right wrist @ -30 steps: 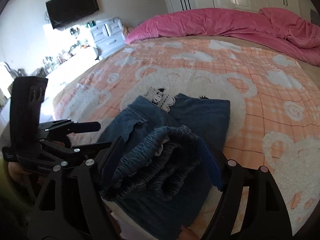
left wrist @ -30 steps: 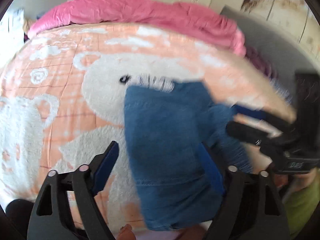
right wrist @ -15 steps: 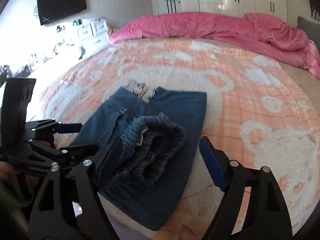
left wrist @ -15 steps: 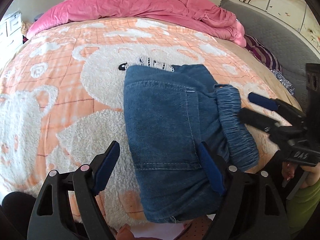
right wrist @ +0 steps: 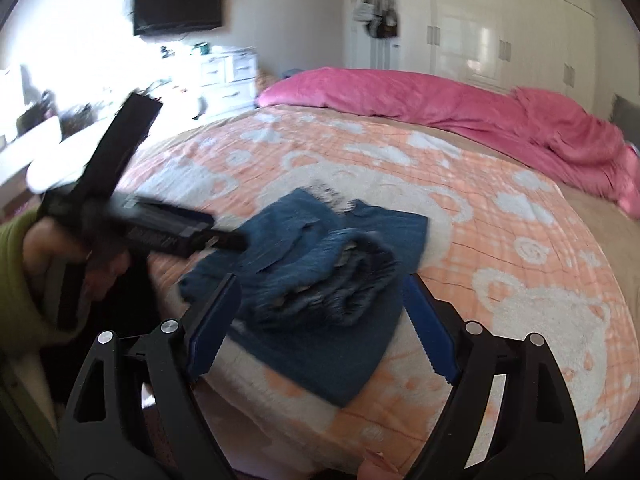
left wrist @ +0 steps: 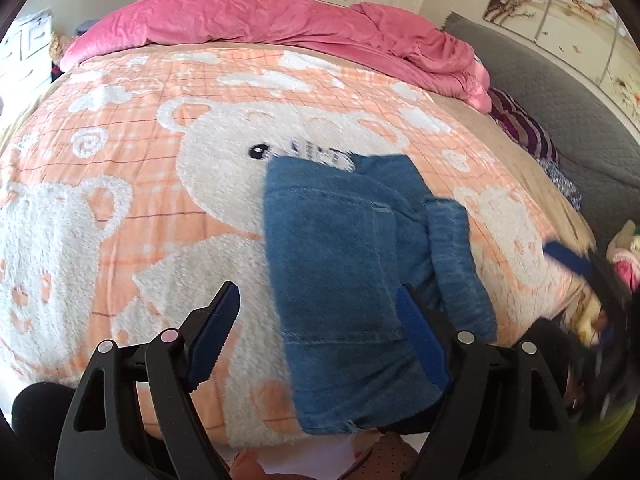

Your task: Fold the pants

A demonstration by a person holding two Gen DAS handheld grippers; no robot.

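- The pants [left wrist: 352, 280] are blue denim and lie folded in a flat pile on the bed [left wrist: 120, 184], near its front edge.
- The stretchy waistband [right wrist: 332, 276] sits bunched on top of the pile, seen best in the right wrist view.
- A pale frayed bit [left wrist: 320, 156] sticks out at the far edge of the pants.
- The left gripper [left wrist: 320, 336] hangs over the near part of the pants. Its 2 blue pads are wide apart. The right pad [left wrist: 420, 344] shows in front of the denim, but I cannot tell if it touches. The left pad [left wrist: 212, 336] is over the blanket [left wrist: 60, 248].
- It grips nothing.
- The right gripper [right wrist: 316, 328] has just been opening its jaws. They stand wide now, with the pants pile seen between them, and the pads do not press on the cloth.
- In the left wrist view the right gripper shows blurry at the right edge, off to the side of the pants.
- In the right wrist view a hand [right wrist: 60, 248] in a green sleeve [right wrist: 16, 280] holds the left gripper on the left side, its tip over the left corner of the pants.
- The blanket is orange with white bears.
- A pink quilt [right wrist: 440, 108] lies bunched along the far side of the bed.
- A black TV [right wrist: 178, 4] hangs on the wall, above white drawers [right wrist: 228, 76].
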